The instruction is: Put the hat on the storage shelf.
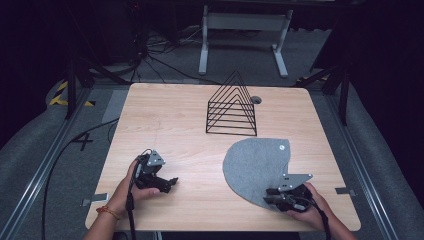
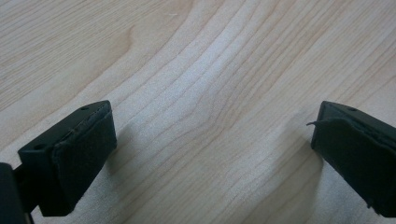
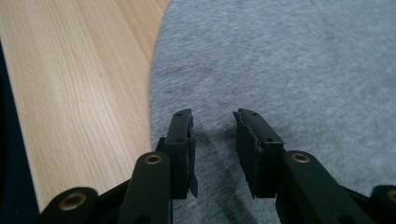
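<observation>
Lower right of the high view, the grey felt mat (image 1: 255,162) lies flat on the desk (image 1: 170,125), its near edge close to the desk's front edge. The right gripper (image 1: 268,196) sits low over that near edge; in the right gripper view its jaws stand a little apart above the felt, pinching nothing. The left gripper (image 1: 172,182), lower left of the frame, rests over bare wood with its jaws spread wide and empty. I'd judge this is the approach to picking up the mat. Next, one jaw must slip under the felt's edge before closing. The black wire rack (image 1: 231,106) stands upper centre.
</observation>
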The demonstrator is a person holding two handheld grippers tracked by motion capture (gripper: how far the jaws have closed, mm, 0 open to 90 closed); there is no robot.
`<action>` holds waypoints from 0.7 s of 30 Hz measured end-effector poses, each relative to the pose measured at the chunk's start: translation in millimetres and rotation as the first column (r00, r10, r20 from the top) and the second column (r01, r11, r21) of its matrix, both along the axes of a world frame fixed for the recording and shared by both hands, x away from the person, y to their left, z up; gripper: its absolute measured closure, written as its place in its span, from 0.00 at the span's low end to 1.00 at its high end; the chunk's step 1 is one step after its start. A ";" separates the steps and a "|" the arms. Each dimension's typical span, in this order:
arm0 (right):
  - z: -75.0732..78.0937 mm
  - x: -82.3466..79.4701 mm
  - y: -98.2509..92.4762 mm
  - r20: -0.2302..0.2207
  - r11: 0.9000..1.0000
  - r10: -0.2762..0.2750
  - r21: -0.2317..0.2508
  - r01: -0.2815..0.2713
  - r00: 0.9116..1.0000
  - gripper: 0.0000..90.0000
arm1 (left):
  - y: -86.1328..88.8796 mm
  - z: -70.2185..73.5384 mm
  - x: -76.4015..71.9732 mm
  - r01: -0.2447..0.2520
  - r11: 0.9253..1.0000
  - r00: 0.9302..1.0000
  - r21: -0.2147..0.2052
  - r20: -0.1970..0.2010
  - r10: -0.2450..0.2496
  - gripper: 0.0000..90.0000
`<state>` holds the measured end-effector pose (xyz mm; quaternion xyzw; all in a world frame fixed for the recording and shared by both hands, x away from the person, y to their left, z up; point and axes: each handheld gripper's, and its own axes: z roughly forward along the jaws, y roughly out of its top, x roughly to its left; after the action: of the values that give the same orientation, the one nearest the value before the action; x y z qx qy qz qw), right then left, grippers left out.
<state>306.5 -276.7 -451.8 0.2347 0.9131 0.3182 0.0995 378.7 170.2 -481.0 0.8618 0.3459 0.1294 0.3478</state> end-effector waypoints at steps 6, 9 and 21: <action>0.6 0.4 32.8 -0.008 1.000 0.012 -0.018 -0.012 1.000 0.75 | -3.2 0.5 0.9 0.013 1.000 1.000 0.006 -0.001 -0.013 0.00; 0.1 1.8 53.3 -0.022 1.000 0.004 -0.009 -0.004 1.000 0.71 | -5.8 0.8 0.7 0.005 1.000 1.000 0.006 -0.009 -0.005 0.00; 31.2 44.8 45.8 0.116 0.998 -0.065 0.033 0.061 0.991 0.66 | -28.8 11.7 -4.6 0.017 0.999 1.000 -0.044 -0.026 -0.018 0.25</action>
<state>351.3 -230.9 -420.5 0.2459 0.8930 0.3417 0.1594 374.0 141.3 -469.3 0.8584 0.3458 0.1075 0.3634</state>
